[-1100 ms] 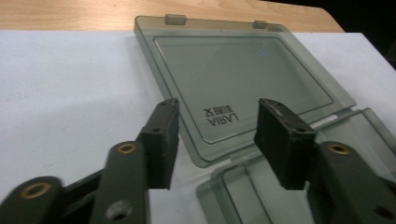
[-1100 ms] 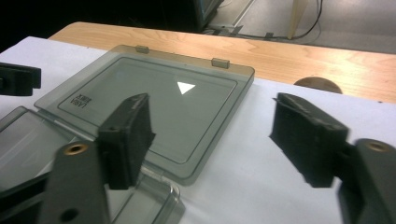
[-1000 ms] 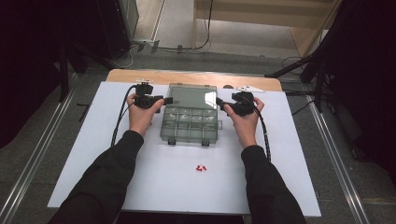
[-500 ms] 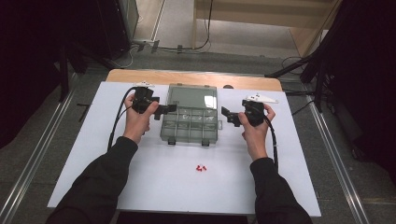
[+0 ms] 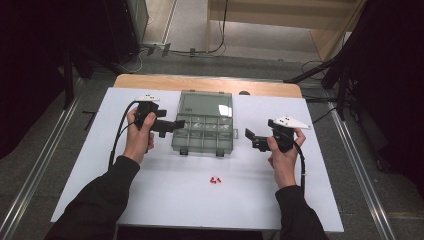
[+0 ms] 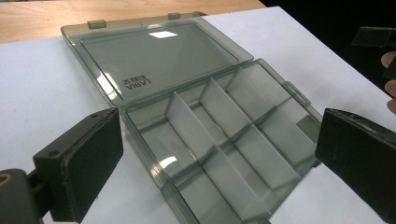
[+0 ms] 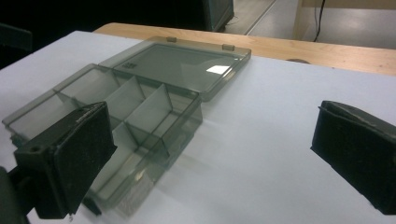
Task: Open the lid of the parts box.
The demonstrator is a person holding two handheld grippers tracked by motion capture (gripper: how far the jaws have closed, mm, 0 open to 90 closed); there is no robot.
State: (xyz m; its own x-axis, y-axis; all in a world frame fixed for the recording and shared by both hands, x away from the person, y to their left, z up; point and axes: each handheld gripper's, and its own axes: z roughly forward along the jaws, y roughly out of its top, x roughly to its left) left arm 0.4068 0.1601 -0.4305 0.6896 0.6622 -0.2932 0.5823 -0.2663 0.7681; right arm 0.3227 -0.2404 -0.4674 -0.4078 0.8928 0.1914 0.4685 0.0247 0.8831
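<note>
A clear grey compartment box (image 5: 204, 132) lies open at the middle of the white table, its lid (image 5: 206, 105) folded flat behind it; the compartments (image 6: 219, 140) look empty. My left gripper (image 5: 172, 125) is open at the box's left edge, jaws pointing over it. Off to the right, my right gripper (image 5: 251, 138) is open as well, a little clear of the box (image 7: 121, 116). Small red pieces (image 5: 215, 179) lie on the table in front of the box.
The white table top (image 5: 320, 190) sits on a wooden board (image 5: 210, 84) showing at the far edge. Cables trail from both grippers along the forearms. Dark stands and floor rails flank the table.
Both grippers have drawn back from the box's upper corners toward me; the right one moved farther right and away from the box. The lid lies fully open.
</note>
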